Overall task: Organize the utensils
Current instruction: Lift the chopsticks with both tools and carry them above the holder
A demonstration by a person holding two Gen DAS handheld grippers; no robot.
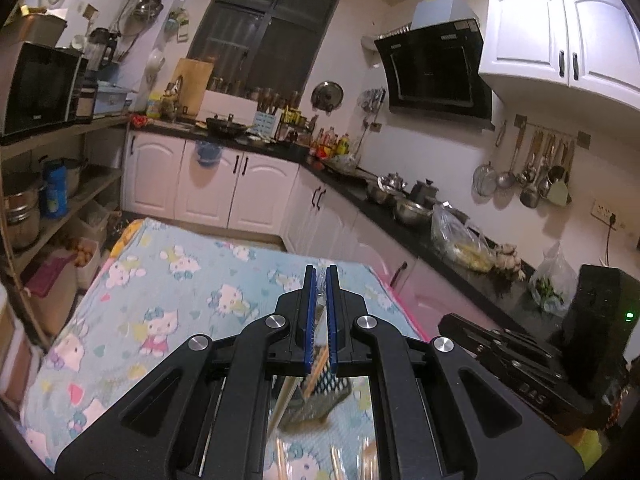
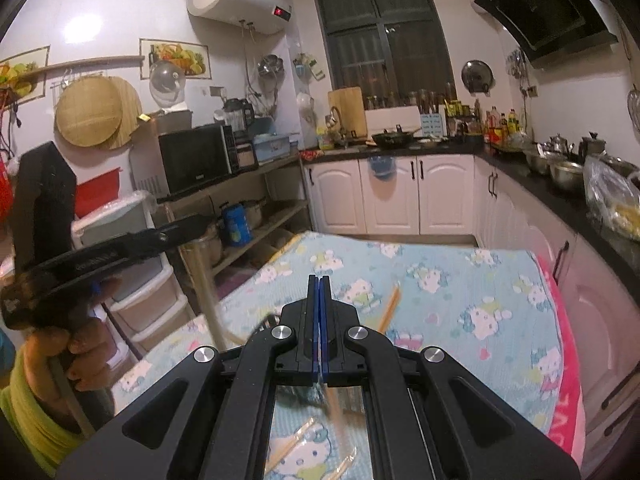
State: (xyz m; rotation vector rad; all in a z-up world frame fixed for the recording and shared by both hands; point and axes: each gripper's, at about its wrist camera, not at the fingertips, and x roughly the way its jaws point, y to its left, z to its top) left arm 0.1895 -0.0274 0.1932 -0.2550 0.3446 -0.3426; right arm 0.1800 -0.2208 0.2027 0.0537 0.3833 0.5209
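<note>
My left gripper (image 1: pixel 321 272) is raised above the table and shut on a thin utensil (image 1: pixel 319 304) pinched between its blue pads; its kind is unclear. Below it hangs a patterned blue-and-white holder with chopsticks (image 1: pixel 320 380). My right gripper (image 2: pixel 319 280) is shut, its pads pressed together; nothing clear shows between them. A loose wooden chopstick (image 2: pixel 390 307) lies on the Hello Kitty tablecloth (image 2: pixel 460 280) just right of the right gripper. More chopsticks in clear wrappers (image 2: pixel 296 446) lie near the front edge. The left gripper also shows at the left of the right wrist view (image 2: pixel 120 248).
The table (image 1: pixel 160 280) stands in a kitchen. A black counter with pots, bowls and bags (image 1: pixel 420 208) runs along the right. An open shelf with a microwave (image 2: pixel 196 160) and plastic drawers (image 2: pixel 148 300) stands on the left. White cabinets (image 2: pixel 400 196) lie beyond the table.
</note>
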